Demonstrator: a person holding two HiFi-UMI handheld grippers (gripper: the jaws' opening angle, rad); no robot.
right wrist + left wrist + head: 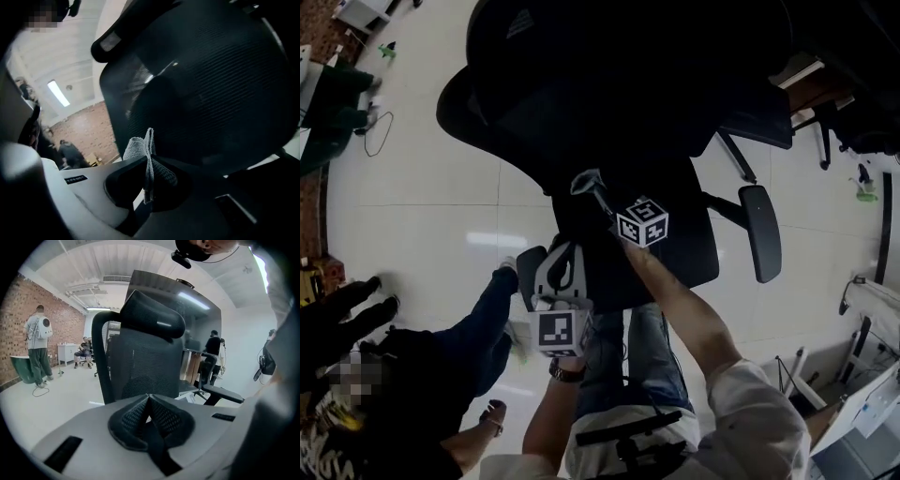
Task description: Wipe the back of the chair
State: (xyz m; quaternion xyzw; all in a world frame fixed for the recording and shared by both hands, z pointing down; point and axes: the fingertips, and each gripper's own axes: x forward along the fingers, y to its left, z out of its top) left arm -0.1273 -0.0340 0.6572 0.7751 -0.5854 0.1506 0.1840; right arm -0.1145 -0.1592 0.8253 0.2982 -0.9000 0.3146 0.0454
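A black mesh office chair (619, 103) stands in front of me, its back (206, 89) filling the right gripper view and its headrest (152, 319) showing in the left gripper view. My right gripper (598, 195) is shut on a grey cloth (144, 152), whose folded end sticks out close to the chair back. In the head view the cloth (586, 180) lies against the dark back. My left gripper (565, 272) hangs lower, a short way from the chair, shut with nothing between its pads (161, 416).
The chair's armrest (760, 232) juts out at the right. A seated person's legs (483, 323) are at the left on the pale floor (422, 197). Other people and a brick wall (28, 329) show far off. Desks and gear (862, 375) stand at the right.
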